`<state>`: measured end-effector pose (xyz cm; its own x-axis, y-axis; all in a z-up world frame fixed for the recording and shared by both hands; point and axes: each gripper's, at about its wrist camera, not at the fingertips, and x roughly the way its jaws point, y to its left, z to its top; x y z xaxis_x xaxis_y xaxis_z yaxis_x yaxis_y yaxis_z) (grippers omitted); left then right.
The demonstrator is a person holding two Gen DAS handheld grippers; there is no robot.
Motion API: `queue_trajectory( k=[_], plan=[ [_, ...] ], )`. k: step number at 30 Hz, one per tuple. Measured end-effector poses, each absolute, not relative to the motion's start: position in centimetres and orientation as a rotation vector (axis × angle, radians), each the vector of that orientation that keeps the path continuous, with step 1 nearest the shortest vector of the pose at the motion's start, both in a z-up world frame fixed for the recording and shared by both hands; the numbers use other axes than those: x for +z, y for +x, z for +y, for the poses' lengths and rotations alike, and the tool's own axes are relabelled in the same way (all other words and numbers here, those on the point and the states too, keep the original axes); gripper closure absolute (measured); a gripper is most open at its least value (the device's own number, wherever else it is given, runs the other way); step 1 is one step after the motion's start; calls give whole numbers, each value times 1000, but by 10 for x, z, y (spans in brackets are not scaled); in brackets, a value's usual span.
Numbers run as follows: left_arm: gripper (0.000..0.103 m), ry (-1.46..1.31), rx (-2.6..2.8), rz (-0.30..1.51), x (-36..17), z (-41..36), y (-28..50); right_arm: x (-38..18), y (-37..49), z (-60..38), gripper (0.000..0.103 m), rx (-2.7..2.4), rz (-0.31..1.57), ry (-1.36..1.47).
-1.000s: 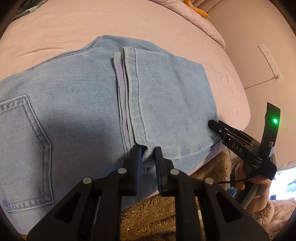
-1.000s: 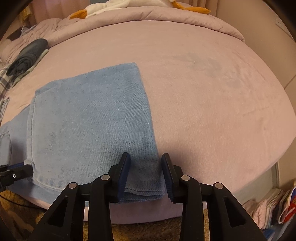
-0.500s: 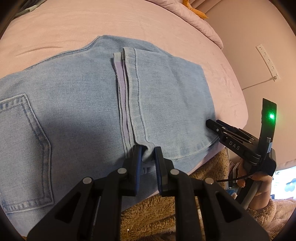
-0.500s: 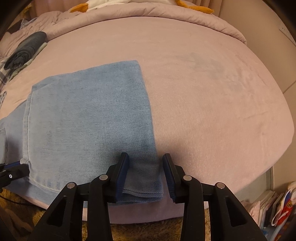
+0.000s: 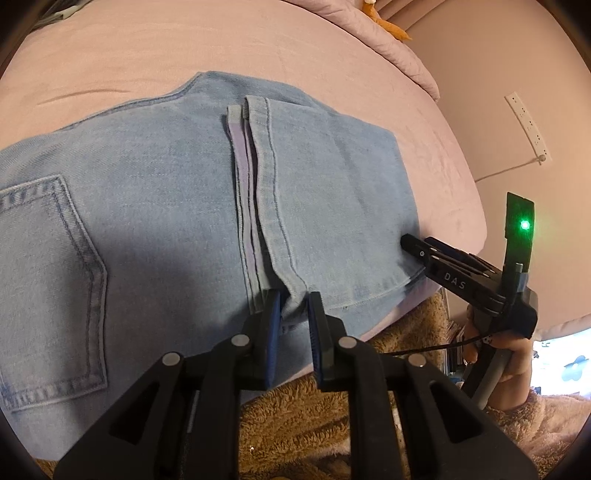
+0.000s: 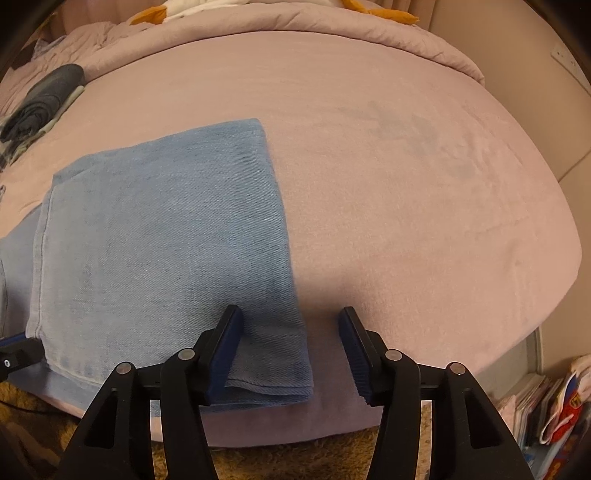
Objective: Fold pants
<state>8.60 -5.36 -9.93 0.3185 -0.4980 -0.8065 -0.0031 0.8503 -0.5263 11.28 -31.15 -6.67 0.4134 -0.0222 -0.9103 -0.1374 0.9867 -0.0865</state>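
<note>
We see a bed (image 6: 406, 184) covered in a pale pink sheet filling most of both views, with a rumpled duvet (image 6: 332, 26) along its far edge. Across the near left part of the bed lie the pants (image 5: 166, 206), light blue jeans folded over on themselves, a back pocket (image 5: 48, 288) showing at the left and the hemmed leg ends (image 5: 258, 177) laid on top near the middle. In the right wrist view the folded corner of the pants (image 6: 177, 240) reaches the near edge of the mattress. A brown shaggy rug (image 5: 295, 413) lies below the bed's near edge. At the far left of the bed sits a dark bundle of clothing (image 6: 44, 99). At the near right a stack of books or papers (image 6: 546, 413) stands on the floor.

Our left gripper (image 5: 291, 314) is clenched on a pinch of denim at the near end of the hems. Our right gripper (image 6: 291, 332) has just been opening; its jaws stand apart, the left one resting on the folded corner, the right one over bare sheet, nothing pinched.
</note>
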Motion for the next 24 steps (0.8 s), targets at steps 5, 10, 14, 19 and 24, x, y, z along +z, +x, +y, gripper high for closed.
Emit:
queue_trajectory(
  k=[5,10,14,19,24],
  plan=[
    [53,-535,-401,1229,-87,-46,76,-67,113,-314,49,64,1147,-132],
    [39,-555,-342,1094,-49,-10,58,-66,111,-316,48,45,1137,-130],
    [20,-536,-185,985,-21,34,37,-56,109,-309,48,-9,1137,-151],
    [16,-504,40,927,-11,83,13,-12,107,-284,46,-49,969,-131],
    [16,-586,156,900,-15,120,-6,1,99,-230,21,161,905,-142]
  ],
)
